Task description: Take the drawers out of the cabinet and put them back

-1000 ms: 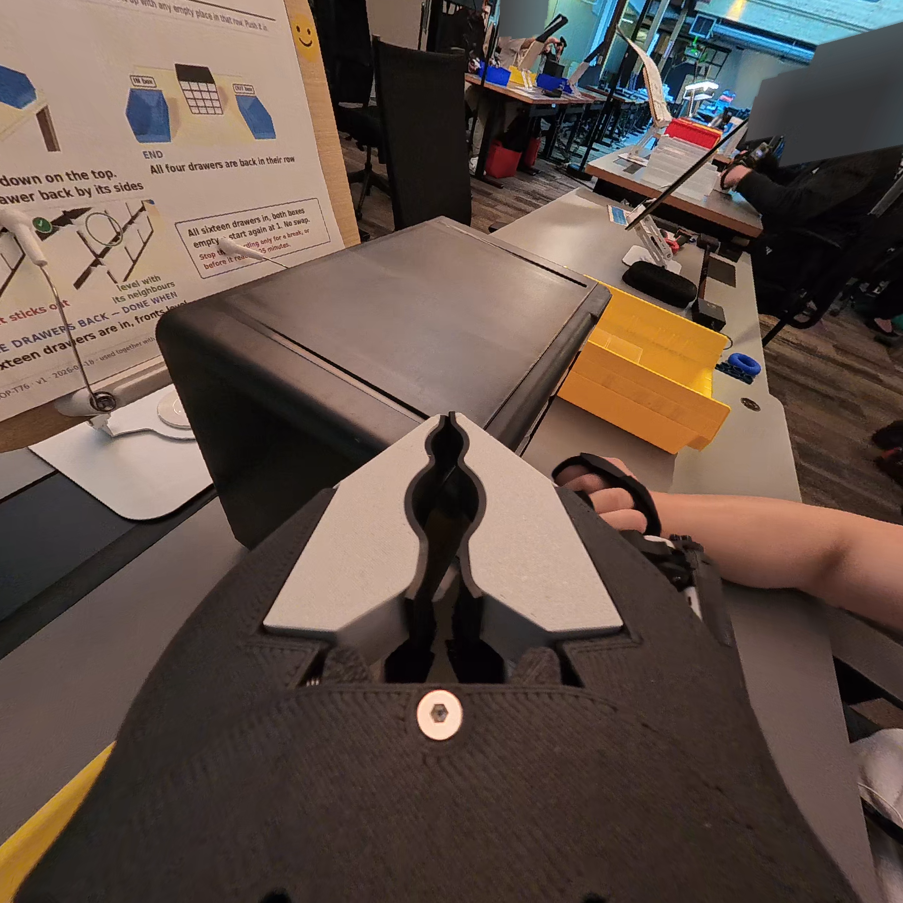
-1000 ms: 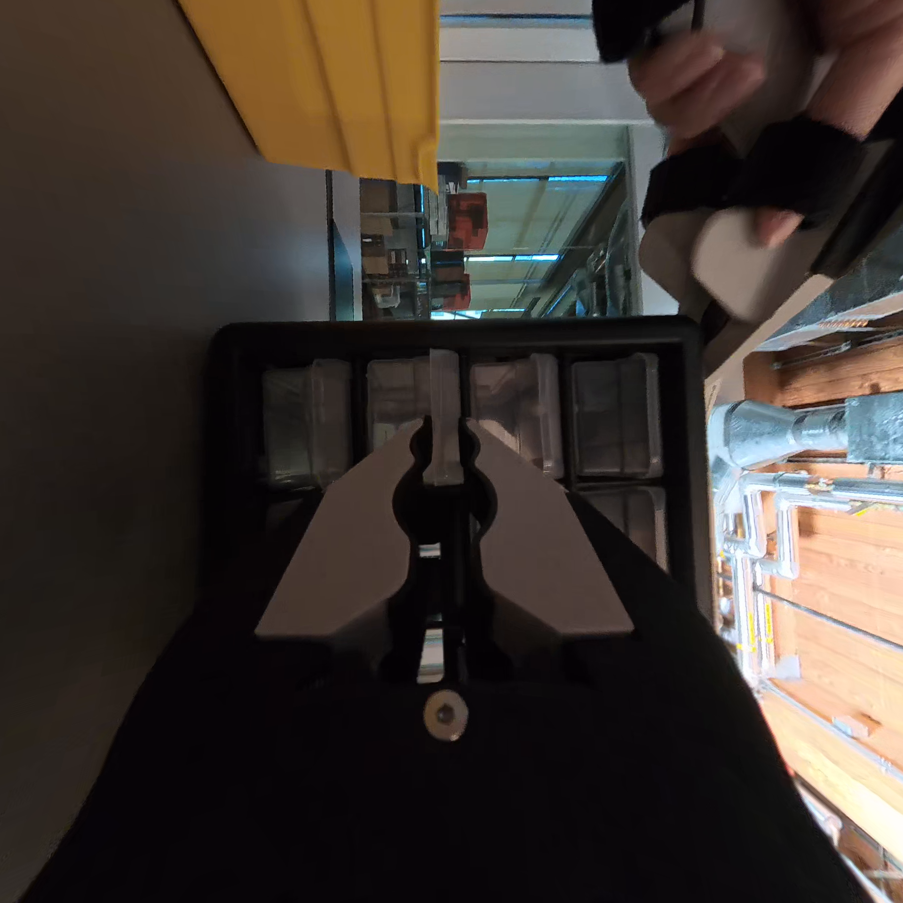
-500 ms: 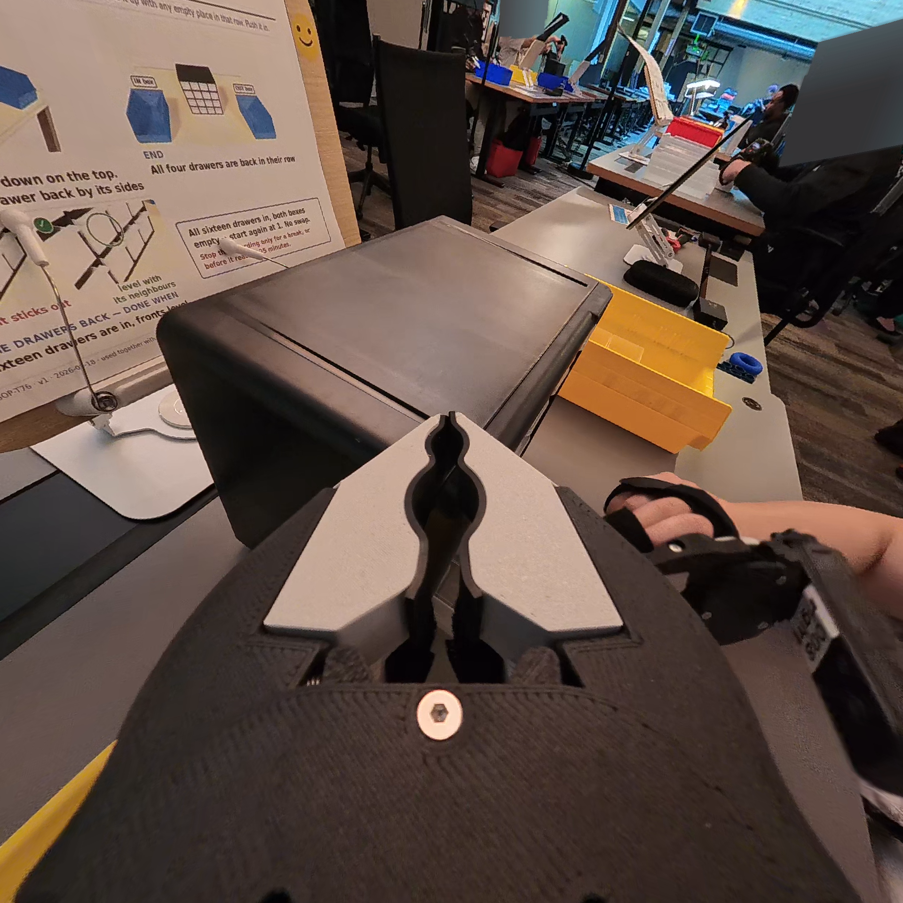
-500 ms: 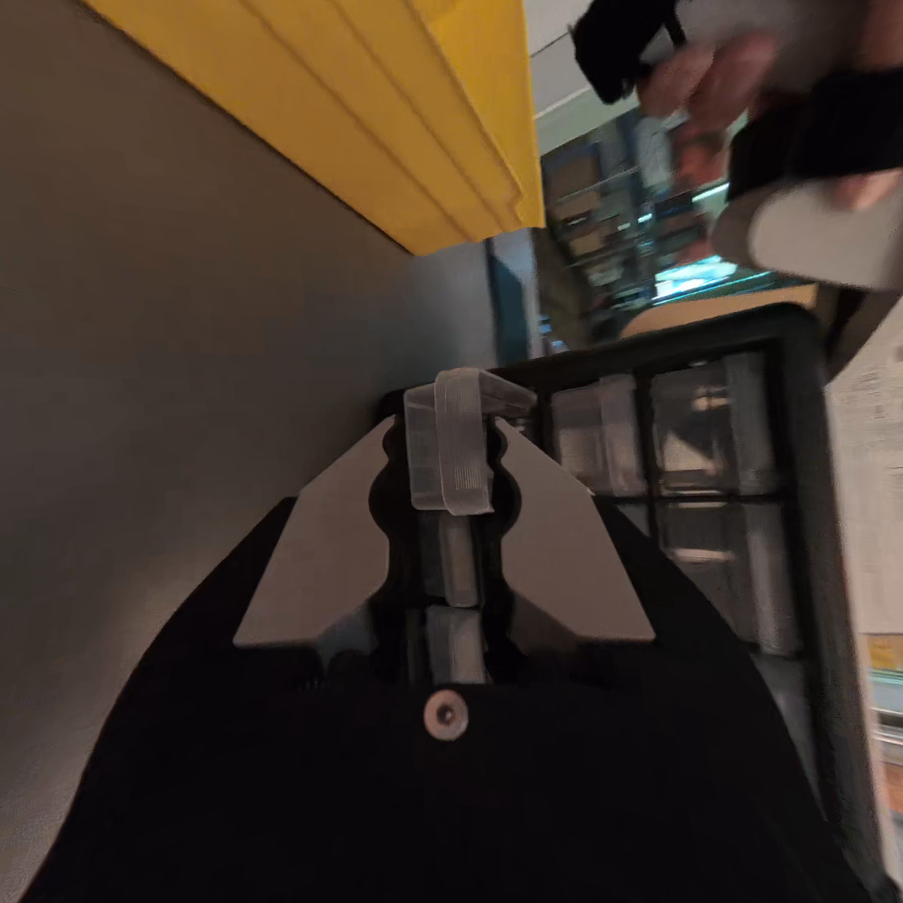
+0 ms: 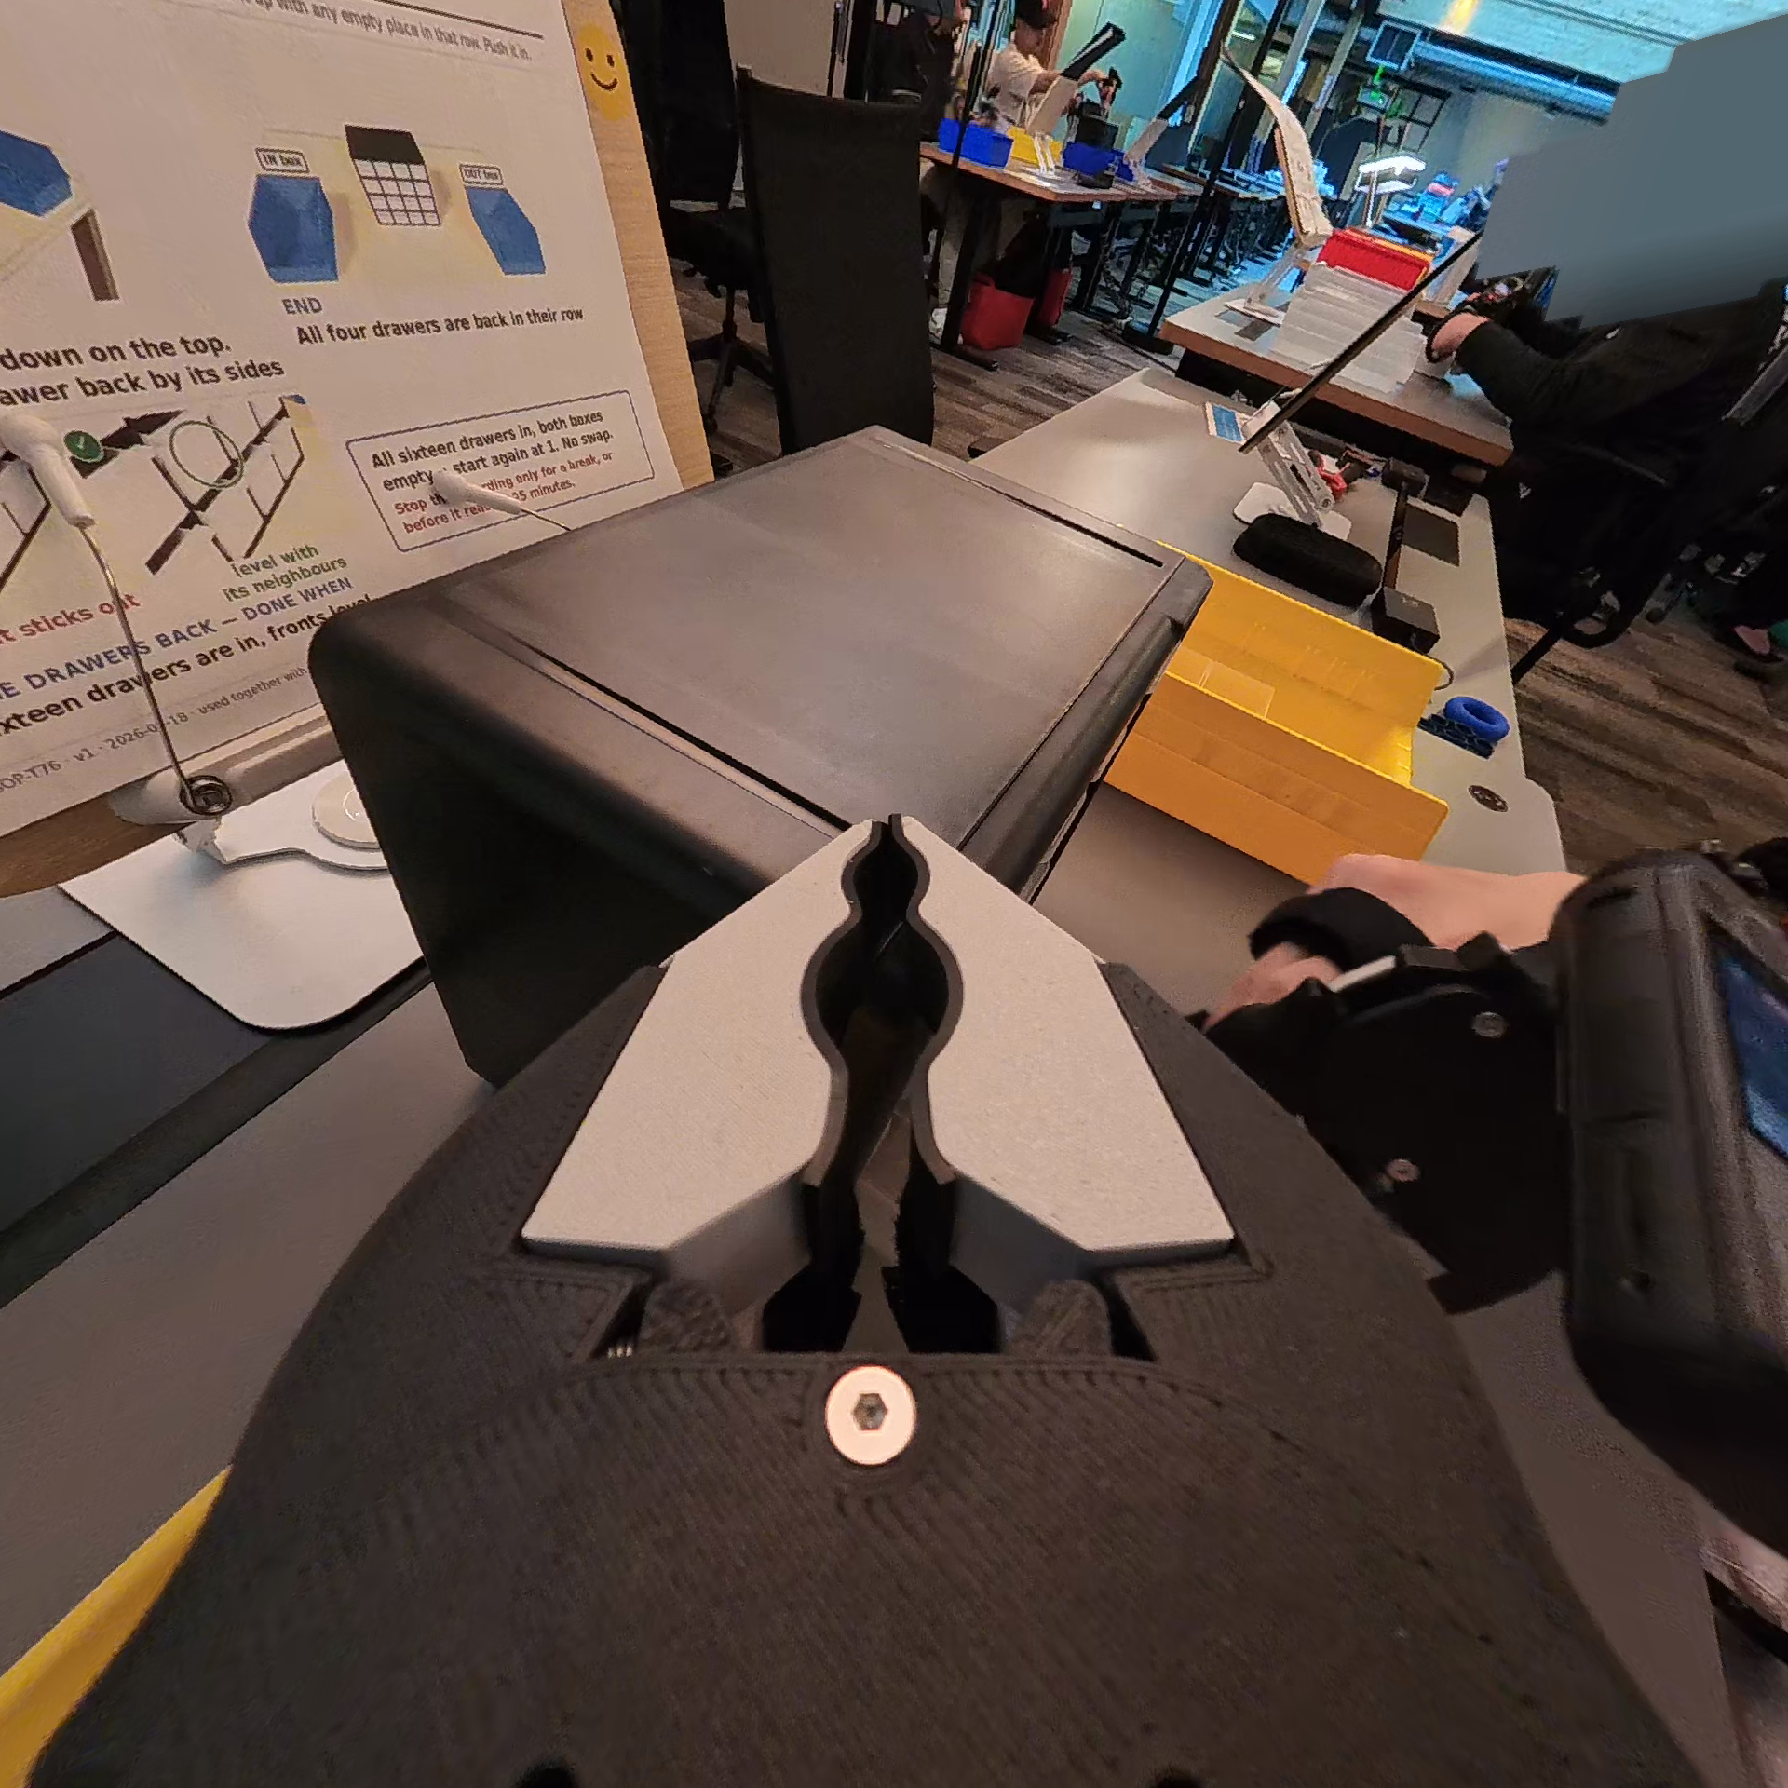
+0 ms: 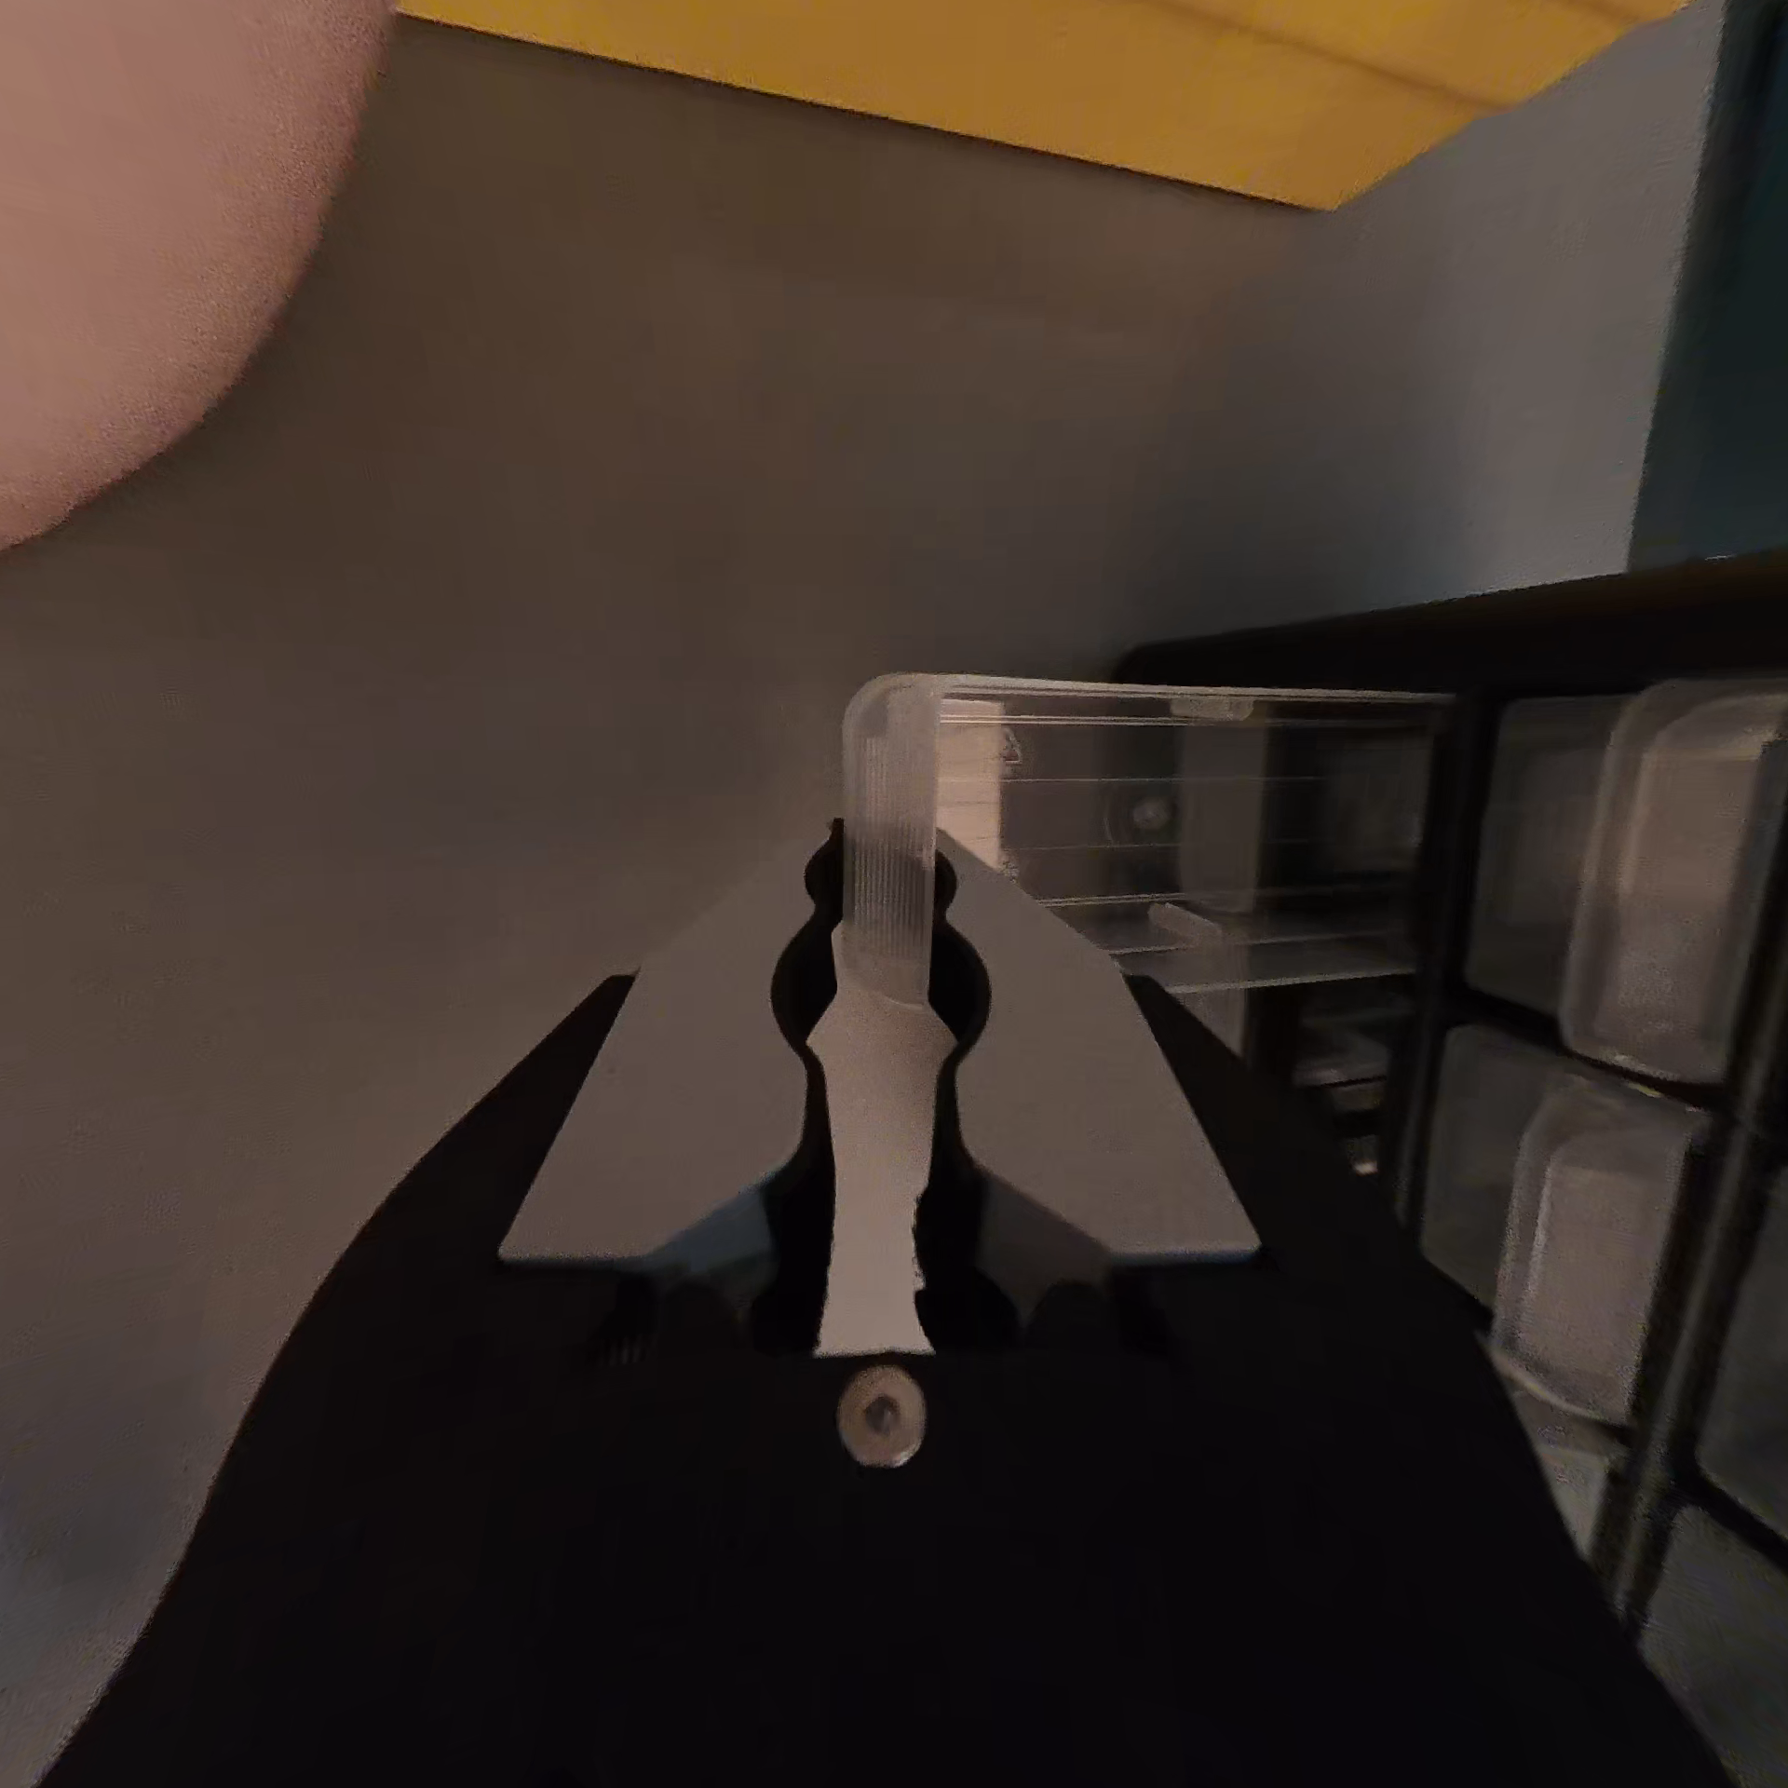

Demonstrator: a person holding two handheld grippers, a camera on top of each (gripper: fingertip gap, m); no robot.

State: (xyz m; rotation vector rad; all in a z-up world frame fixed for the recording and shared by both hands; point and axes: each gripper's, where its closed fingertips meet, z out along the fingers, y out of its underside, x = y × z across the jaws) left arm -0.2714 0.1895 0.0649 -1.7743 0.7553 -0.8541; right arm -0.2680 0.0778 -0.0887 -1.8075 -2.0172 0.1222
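Right tongs (image 6: 885,842) clamp the handle of a clear drawer (image 6: 1161,832) partly out of the cabinet (image 6: 1451,871). Left tongs (image 5: 890,842), clenched and empty, rest against the cabinet's top edge.

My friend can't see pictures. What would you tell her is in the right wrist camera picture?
The right gripper pinches the front tab of a clear plastic drawer, pulled most of the way out of a black cabinet. More clear drawers sit in their slots at the right. A yellow bin lies beyond on the grey table.
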